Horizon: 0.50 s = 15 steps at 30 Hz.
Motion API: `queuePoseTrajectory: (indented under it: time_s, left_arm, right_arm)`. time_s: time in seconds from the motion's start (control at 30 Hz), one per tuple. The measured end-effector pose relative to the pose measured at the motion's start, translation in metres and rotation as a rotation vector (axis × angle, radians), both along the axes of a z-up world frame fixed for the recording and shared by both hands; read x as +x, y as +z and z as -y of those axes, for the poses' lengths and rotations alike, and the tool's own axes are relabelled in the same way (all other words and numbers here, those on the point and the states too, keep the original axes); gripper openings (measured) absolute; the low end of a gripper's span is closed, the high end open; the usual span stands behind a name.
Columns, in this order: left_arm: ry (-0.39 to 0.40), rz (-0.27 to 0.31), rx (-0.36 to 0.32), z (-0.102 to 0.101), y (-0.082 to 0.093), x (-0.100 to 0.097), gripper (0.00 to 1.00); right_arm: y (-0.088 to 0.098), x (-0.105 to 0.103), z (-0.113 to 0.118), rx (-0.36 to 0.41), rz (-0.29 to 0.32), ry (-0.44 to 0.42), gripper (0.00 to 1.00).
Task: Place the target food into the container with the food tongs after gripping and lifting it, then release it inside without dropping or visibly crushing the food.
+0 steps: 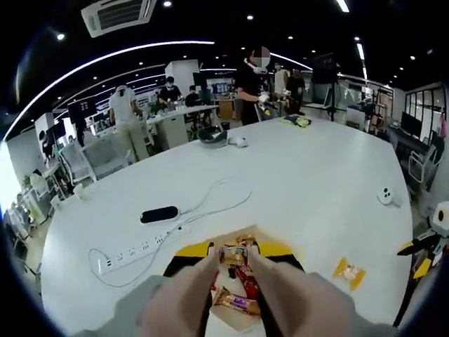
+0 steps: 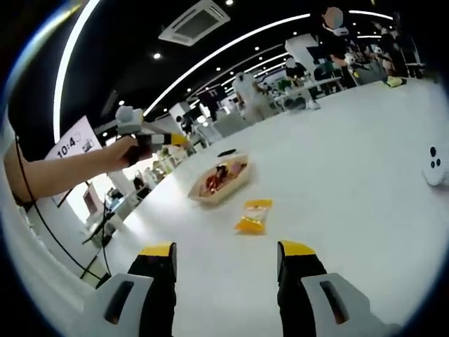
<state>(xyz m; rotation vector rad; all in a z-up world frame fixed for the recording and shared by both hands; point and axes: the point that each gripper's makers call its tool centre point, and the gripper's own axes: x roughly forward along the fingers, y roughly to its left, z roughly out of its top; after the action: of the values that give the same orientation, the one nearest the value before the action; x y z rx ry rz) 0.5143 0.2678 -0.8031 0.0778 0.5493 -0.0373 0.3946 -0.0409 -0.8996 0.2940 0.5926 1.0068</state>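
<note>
Tongs (image 1: pixel 233 261) of the left hand are pinching a wrapped snack (image 1: pixel 233 253) just above the tray (image 1: pixel 226 317), which is holding more wrapped snacks. Beyond it on the white bench (image 1: pixel 309 175), a power strip (image 1: pixel 133 254), a black remote (image 1: pixel 159 214) and a yellow packet (image 1: pixel 349 272) are lying. The right tongs (image 2: pixel 226 267) are standing apart, gripping nothing, pointing toward the yellow packet (image 2: pixel 253 215) near the tray (image 2: pixel 219 181).
</note>
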Motion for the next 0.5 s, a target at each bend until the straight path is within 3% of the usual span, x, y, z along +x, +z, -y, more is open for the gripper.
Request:
queuePoseTrajectory:
  time_s: [0.5]
  left_arm:
    - [0.050, 0.029, -0.078, 0.002, 0.014, -0.005, 0.22]
  right_arm:
    - [0.000, 0.002, 0.004, 0.007, -0.006, -0.024, 0.58]
